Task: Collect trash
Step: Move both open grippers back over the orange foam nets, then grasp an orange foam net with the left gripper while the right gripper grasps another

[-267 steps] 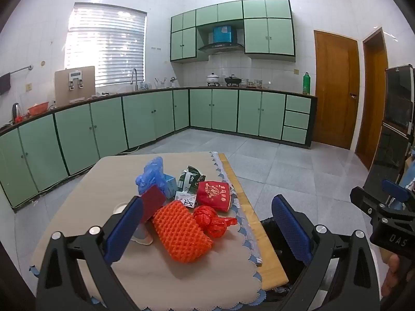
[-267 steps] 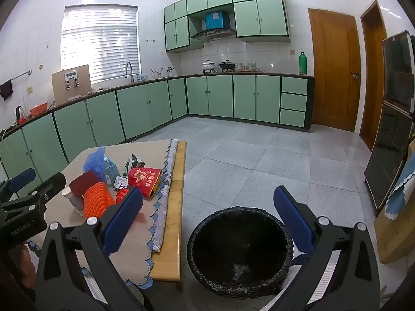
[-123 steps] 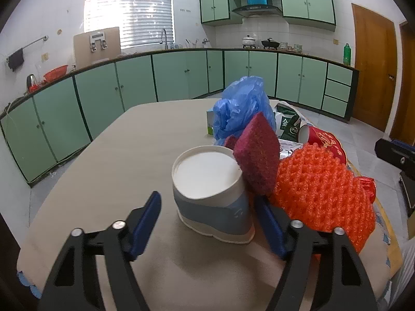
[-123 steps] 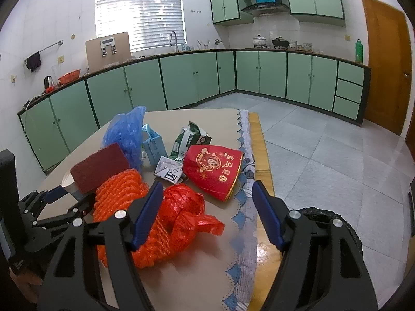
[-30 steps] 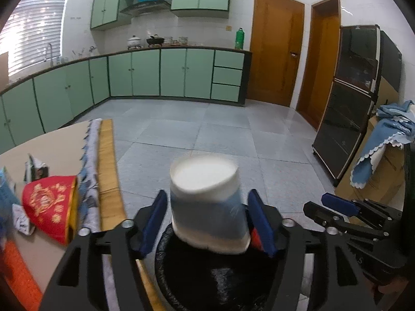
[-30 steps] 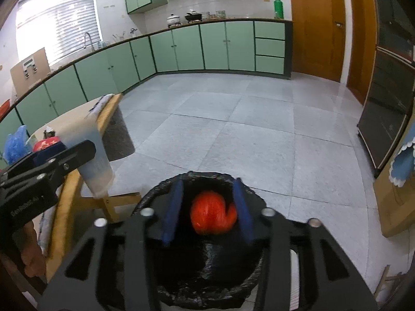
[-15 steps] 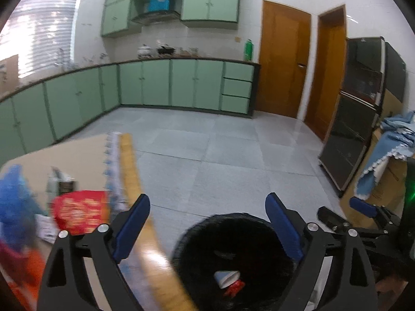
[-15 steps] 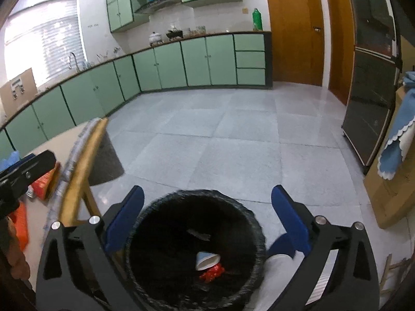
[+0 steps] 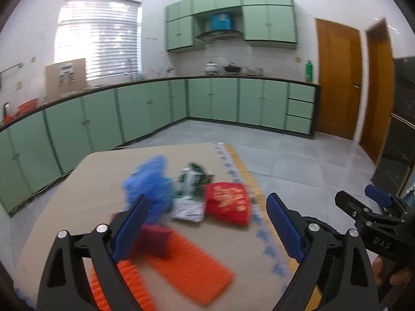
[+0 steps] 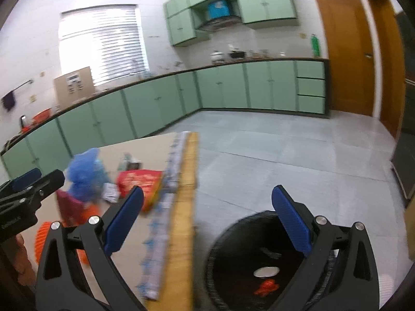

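Standing spread and empty, both tongs differ from a second ago, when the left gripper point(image 9: 207, 223) pinched a white cup over the bin and the right gripper point(image 10: 207, 216) pinched a red net bag; the cup point(image 10: 266, 272) and the red net bag point(image 10: 265, 286) now lie on the bottom of the black-lined bin point(image 10: 225, 259), at the lower right of the right wrist view, just below and between that gripper's blue pads; the left view, aimed at the bin before, now faces the table point(image 9: 85, 181); remaining trash sits mid-frame there, blurred: a blue plastic bag point(image 9: 149, 181), a green-and-white carton point(image 9: 192, 178), a red packet point(image 9: 227, 203), a dark red sponge point(image 9: 155, 241) and an orange mesh sleeve point(image 9: 192, 267); the sponge and mesh lie low between the left pads, untouched; the packet lies just beyond them.
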